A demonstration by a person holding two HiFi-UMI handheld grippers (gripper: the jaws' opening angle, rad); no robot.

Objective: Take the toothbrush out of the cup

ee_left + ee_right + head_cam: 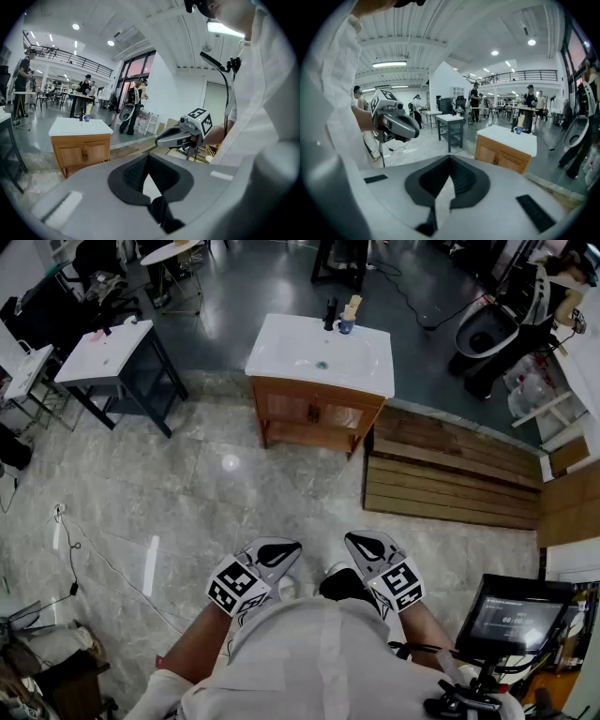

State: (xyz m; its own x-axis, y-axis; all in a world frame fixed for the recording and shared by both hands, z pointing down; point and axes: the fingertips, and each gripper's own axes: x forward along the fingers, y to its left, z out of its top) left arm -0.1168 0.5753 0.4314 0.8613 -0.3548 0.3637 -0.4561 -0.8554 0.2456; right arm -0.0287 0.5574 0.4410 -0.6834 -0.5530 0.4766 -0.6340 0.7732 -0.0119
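A small blue cup (346, 326) with a pale toothbrush (352, 307) upright in it stands at the back right of a white washbasin top (300, 357) on a wooden cabinet, far ahead of me across the floor. A black tap (330, 313) is just left of it. The cup (518, 130) also shows small in the right gripper view and the cup (87, 117) in the left gripper view. My left gripper (286, 549) and right gripper (358, 542) are held close to my body, side by side. Both are shut with nothing between the jaws.
A second white-topped table on a dark frame (108, 351) stands at the left. A wooden plank platform (450, 474) lies right of the cabinet. A monitor on a stand (520, 615) is at my right. Several people stand at tables far behind.
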